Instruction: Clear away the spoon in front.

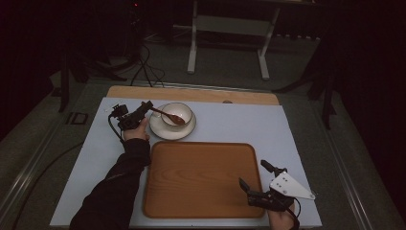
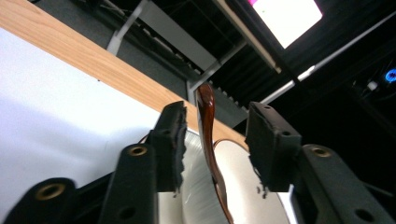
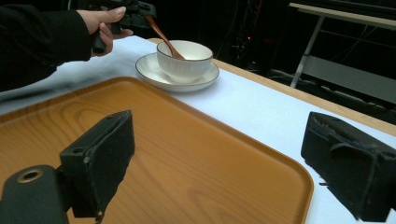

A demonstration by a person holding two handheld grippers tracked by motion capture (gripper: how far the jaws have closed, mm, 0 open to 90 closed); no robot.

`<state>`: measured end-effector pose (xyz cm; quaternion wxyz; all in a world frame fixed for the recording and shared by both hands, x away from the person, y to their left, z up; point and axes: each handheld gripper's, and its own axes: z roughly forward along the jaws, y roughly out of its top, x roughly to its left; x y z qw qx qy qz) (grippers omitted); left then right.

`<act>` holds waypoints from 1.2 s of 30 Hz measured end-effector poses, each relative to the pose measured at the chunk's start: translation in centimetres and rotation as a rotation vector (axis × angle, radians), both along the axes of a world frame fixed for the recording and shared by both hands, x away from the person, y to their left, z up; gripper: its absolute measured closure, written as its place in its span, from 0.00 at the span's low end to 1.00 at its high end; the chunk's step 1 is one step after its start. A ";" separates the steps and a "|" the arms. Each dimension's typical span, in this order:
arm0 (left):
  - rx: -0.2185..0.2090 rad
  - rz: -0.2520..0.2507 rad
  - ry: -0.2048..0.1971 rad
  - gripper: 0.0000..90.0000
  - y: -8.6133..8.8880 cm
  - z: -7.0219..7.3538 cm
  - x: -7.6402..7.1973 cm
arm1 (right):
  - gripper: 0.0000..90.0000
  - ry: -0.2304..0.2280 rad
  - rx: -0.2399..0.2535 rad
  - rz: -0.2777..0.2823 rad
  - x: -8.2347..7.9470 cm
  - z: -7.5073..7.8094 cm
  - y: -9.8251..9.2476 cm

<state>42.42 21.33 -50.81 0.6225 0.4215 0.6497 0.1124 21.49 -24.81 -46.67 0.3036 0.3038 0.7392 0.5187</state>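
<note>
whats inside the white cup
A brown spoon stands in the cup, its handle leaning out toward the left claw. The rim hides whether the cup holds anything else.

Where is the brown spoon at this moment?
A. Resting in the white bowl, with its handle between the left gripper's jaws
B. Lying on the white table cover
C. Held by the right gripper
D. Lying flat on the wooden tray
A: the spoon leans in the bowl, its handle between the left gripper's open jaws.
</note>
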 end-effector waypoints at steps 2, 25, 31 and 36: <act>0.034 0.008 -0.009 0.68 -0.2 0.0 -0.1 | 0.11 0.002 0.001 -0.001 0.0 0.0 0.0; 0.008 0.080 -0.101 0.93 -1.1 1.1 -0.9 | 0.11 0.012 0.004 0.018 0.1 -0.1 0.1; 0.029 0.063 -0.128 0.93 -0.9 2.4 -1.1 | 0.11 0.014 0.006 0.022 0.1 -0.1 0.1; 0.039 0.046 -0.139 0.93 -0.5 3.5 -1.3 | 0.14 -0.006 0.013 0.013 -0.1 0.0 0.1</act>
